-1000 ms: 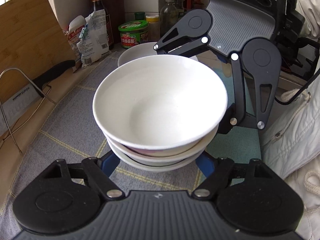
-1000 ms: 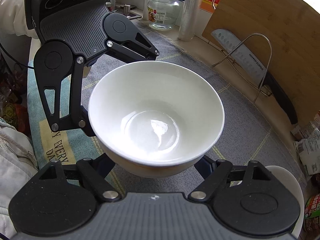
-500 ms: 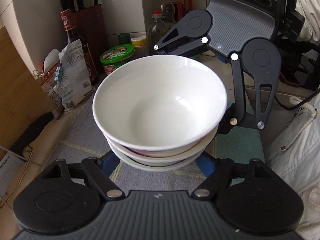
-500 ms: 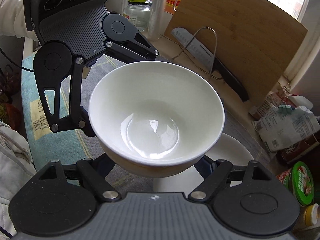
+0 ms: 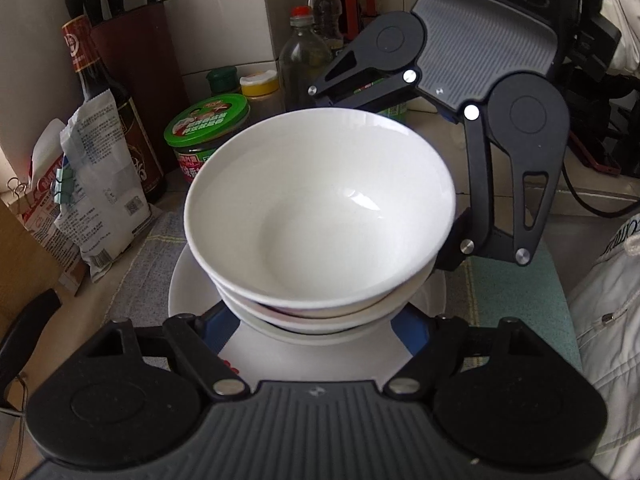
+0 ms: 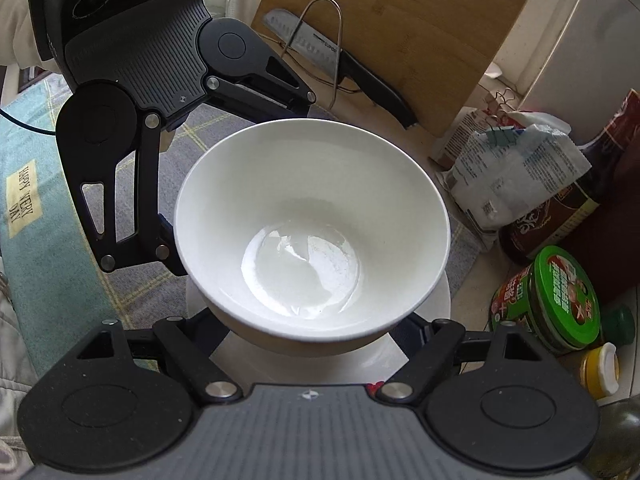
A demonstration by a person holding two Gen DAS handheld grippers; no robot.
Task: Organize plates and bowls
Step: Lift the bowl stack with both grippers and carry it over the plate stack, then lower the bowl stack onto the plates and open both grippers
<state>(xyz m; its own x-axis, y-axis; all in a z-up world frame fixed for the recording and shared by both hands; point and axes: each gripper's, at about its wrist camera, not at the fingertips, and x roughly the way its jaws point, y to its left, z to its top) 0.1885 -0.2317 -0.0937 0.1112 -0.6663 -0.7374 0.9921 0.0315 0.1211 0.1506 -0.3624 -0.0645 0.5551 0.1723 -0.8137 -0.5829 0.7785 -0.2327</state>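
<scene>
A stack of white bowls (image 5: 320, 208) hangs in the air, clamped from opposite sides by both grippers. My left gripper (image 5: 316, 328) is shut on the stack's lower bowls, its blue pads (image 5: 412, 324) pressing the sides. My right gripper (image 6: 312, 340) is shut on the same stack (image 6: 312, 232) from the far side; its fingertips are hidden under the bowls. Directly beneath the stack a white plate (image 5: 188, 292) lies on the grey mat. In the right wrist view the plate (image 6: 438, 300) shows around the bowl's base.
A green-lidded jar (image 5: 208, 132), a dark sauce bottle (image 5: 104, 92), a knife block (image 5: 136, 64), paper bags (image 5: 92, 192) and bottles (image 5: 304, 56) crowd the wall side. A cutting board (image 6: 400, 32) and a knife on a wire rack (image 6: 320, 52) stand behind. A person's white jacket (image 5: 608, 300) is alongside.
Both grippers have carried the bowl stack sideways along the counter towards the jars and bottles. The white plate, earlier off to one side, now lies right under the stack.
</scene>
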